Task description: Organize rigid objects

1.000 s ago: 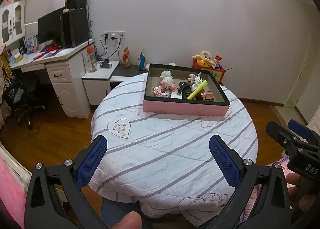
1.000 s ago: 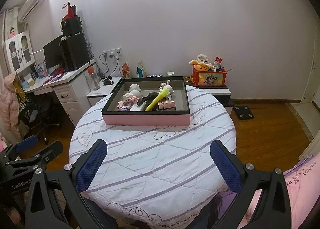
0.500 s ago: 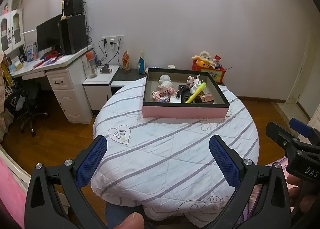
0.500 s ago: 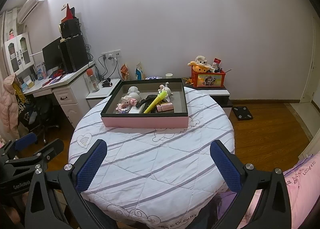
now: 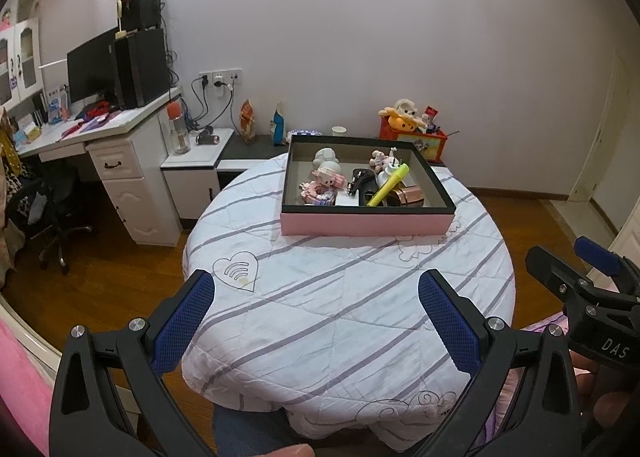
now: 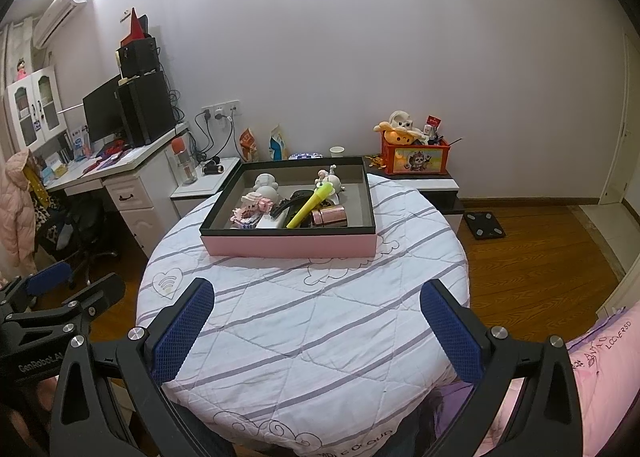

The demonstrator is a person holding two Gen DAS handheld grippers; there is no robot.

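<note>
A pink box with a black rim (image 5: 364, 222) (image 6: 292, 246) sits on the far half of a round table covered by a white striped quilt (image 5: 344, 297) (image 6: 312, 321). Inside it lie a yellow-green tube (image 5: 387, 185) (image 6: 310, 206), a rose-gold cylinder (image 5: 407, 197) (image 6: 329, 216), a white figurine (image 5: 327, 161) (image 6: 266, 183), a pink block toy (image 5: 322, 188) (image 6: 252, 209) and a black item (image 5: 362, 183). My left gripper (image 5: 316, 321) hangs open over the table's near edge, holding nothing. My right gripper (image 6: 316, 323) is open too, well short of the box.
A white desk with a monitor and speakers (image 5: 120, 69) stands at the left, an office chair (image 5: 52, 213) in front of it. A low cabinet (image 5: 200, 161) and an orange toy box (image 5: 414, 135) line the back wall. A scale (image 6: 484, 225) lies on the wooden floor.
Both views have drawn back and tilted slightly, so the box and table sit a little lower and farther. Both grippers stay open; nothing in the box has moved.
</note>
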